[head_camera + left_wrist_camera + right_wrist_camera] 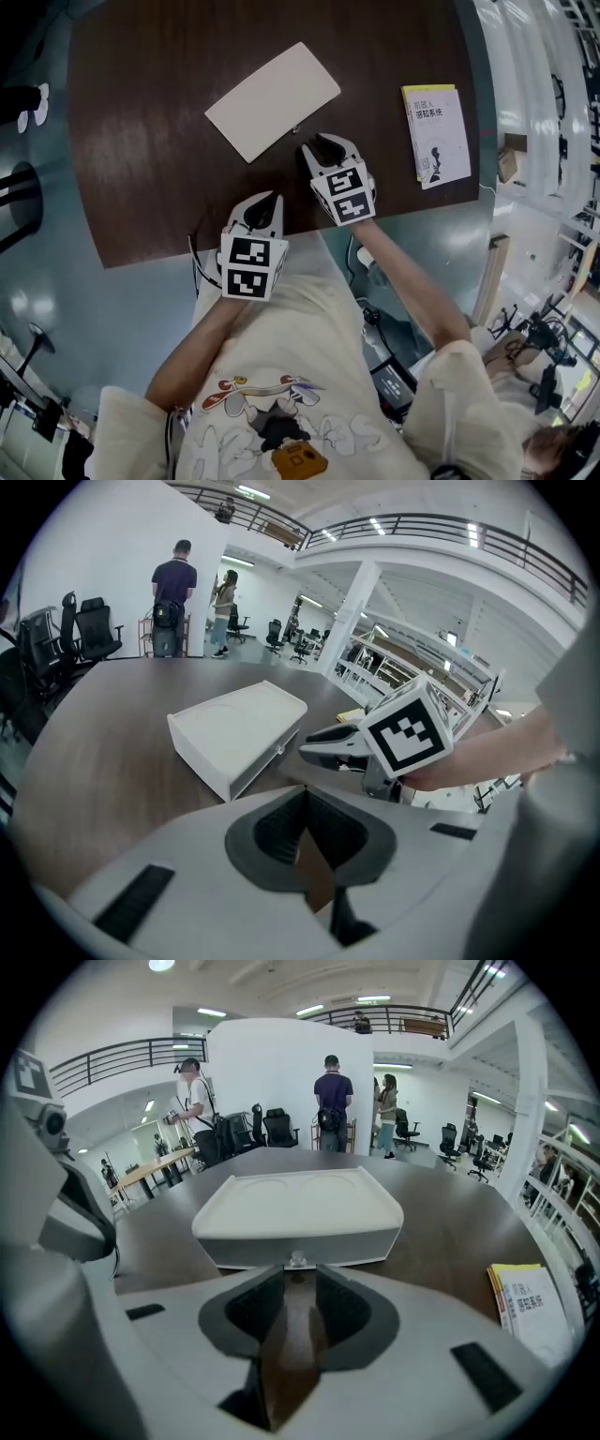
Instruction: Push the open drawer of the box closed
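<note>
Wood grain, dark brown and faintly glossy, covers the round-edged table (141,141). On it lies the box (272,98), a flat white rectangle with smooth matte walls, softly rounded corners and shallow moulded recesses in its lid. It sits toward the table's middle, turned at an angle. Its drawer front (300,1241) faces the right gripper (326,142) and looks flush with the body, with no gap showing. A small pale knob (297,1260) sticks out at the middle of that front, just beyond the gripper's tips. The right gripper's ribbed dark pads (258,1307) stand narrowly apart with only tabletop between them. The left gripper (265,202) hangs near the table's edge, its jaws pressed together and empty. A yellow-edged paperback (437,136) lies well apart to the right.
</note>
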